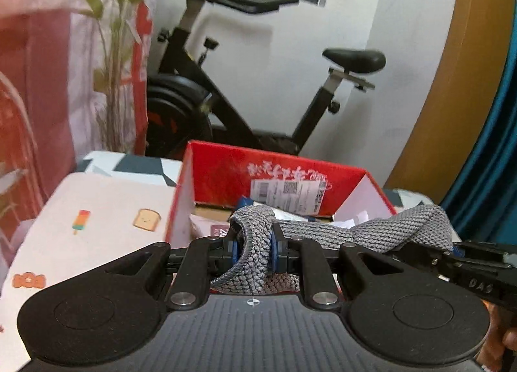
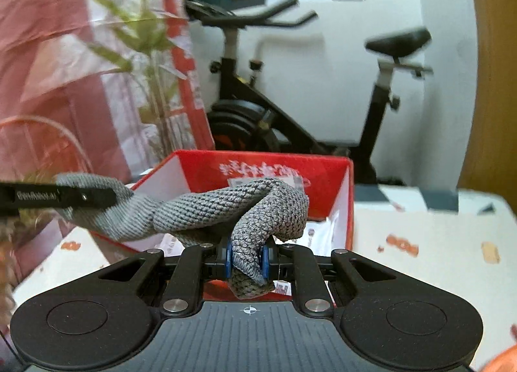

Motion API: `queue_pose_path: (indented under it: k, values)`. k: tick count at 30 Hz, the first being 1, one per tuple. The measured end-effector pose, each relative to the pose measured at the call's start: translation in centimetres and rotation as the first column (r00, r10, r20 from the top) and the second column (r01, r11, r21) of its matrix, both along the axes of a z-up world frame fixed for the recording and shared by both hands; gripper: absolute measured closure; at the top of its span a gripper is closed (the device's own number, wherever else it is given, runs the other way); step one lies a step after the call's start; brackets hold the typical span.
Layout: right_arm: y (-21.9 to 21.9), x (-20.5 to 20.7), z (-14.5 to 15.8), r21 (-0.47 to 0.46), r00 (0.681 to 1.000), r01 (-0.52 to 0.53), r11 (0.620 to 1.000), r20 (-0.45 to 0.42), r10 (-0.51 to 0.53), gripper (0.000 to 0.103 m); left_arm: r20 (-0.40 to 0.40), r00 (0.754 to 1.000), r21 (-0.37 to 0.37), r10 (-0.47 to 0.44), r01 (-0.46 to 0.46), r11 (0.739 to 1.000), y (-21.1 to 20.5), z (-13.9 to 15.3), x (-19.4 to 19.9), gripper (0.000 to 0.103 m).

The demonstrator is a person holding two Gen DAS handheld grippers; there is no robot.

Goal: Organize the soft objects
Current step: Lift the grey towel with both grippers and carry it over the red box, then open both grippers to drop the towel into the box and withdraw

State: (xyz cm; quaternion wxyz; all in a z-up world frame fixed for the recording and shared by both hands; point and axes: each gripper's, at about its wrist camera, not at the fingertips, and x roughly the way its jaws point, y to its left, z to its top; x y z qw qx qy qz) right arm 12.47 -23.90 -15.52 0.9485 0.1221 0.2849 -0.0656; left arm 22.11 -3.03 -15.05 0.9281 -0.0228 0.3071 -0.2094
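Two tongs share one grey knitted cloth (image 1: 323, 233), stretched in the air over the open red box (image 1: 274, 175) on the desk (image 1: 97, 210). Left tongs (image 1: 255, 251) pinch one bunched end, right tongs (image 2: 247, 259) the other. Keep both pinches firm and level, and avoid snagging the box rim.

Home rm: exercise bike (image 1: 245, 81) by white wall, plant (image 2: 152, 58), snack-print tablecloth (image 1: 97, 220).

Red box (image 1: 226, 171) open-topped ahead, exercise bike (image 1: 258, 81) behind
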Motion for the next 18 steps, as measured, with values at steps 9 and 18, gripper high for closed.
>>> queue_pose_path:
  k: [9, 18]
  values:
    - [-0.5, 2.0, -1.7, -0.010, 0.995, -0.008, 1.000, -0.103, 0.007, 0.088, -0.016, 0.999, 0.174, -0.046, 0.048, 0.984, -2.0, -2.6, 2.8, 0.070]
    - [1.0, 6.3, -2.2, 0.050, 0.969, -0.064, 0.997, -0.237, 0.074, 0.088, -0.001, 1.000, 0.118, -0.030, 0.030, 0.993, -0.8, -2.3, 2.9, 0.043]
